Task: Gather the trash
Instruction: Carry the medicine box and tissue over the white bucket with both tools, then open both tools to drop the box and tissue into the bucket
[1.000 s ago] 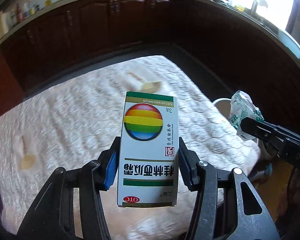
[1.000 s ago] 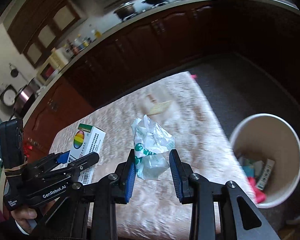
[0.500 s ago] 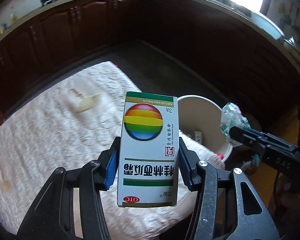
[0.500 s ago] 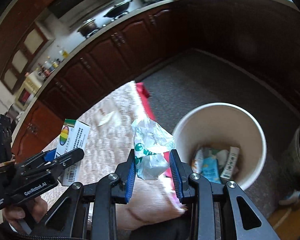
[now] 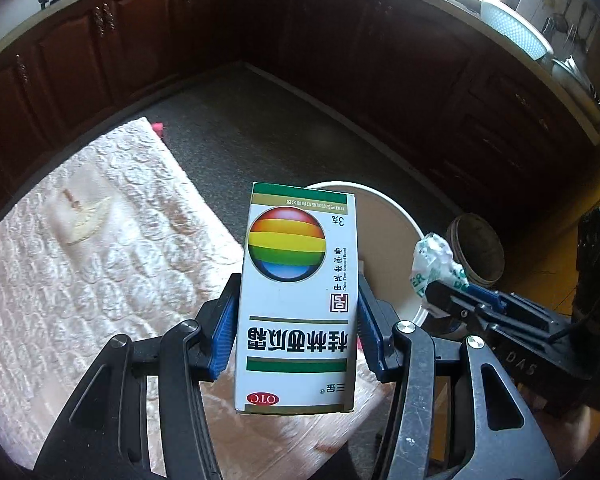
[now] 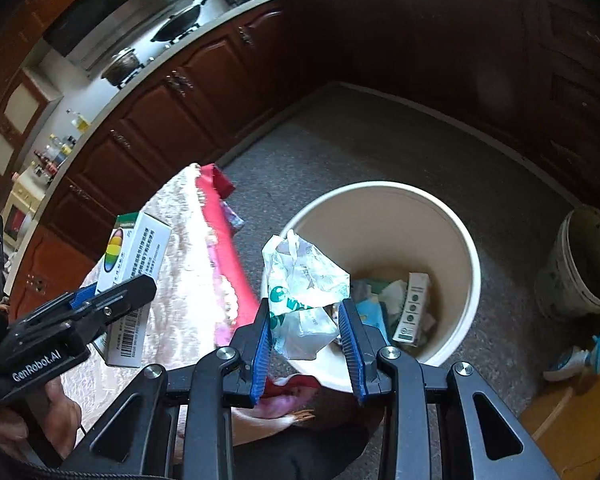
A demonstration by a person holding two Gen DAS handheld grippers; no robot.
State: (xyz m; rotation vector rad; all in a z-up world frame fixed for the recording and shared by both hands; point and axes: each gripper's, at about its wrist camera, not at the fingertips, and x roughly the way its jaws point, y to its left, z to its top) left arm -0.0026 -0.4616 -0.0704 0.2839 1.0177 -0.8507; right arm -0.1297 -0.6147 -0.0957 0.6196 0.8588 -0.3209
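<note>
My left gripper is shut on a white medicine box with a rainbow ball, held upright over the table's right end. The box's far end overlaps the rim of a cream trash bin on the floor. My right gripper is shut on a crumpled white-and-green plastic wrapper, which hangs over the near left rim of the bin. The bin holds several boxes and packets. From the right wrist the boxed left gripper shows at left; from the left wrist the wrapper shows at right.
The table has a pale quilted cloth with a small scrap on it and a red edge. A second dirty bucket stands right of the bin. Dark wooden cabinets ring the grey floor.
Both grippers have swung right, off the tabletop toward the bin, each with its item. The bin now lies right under the wrapper and just beyond the box.
</note>
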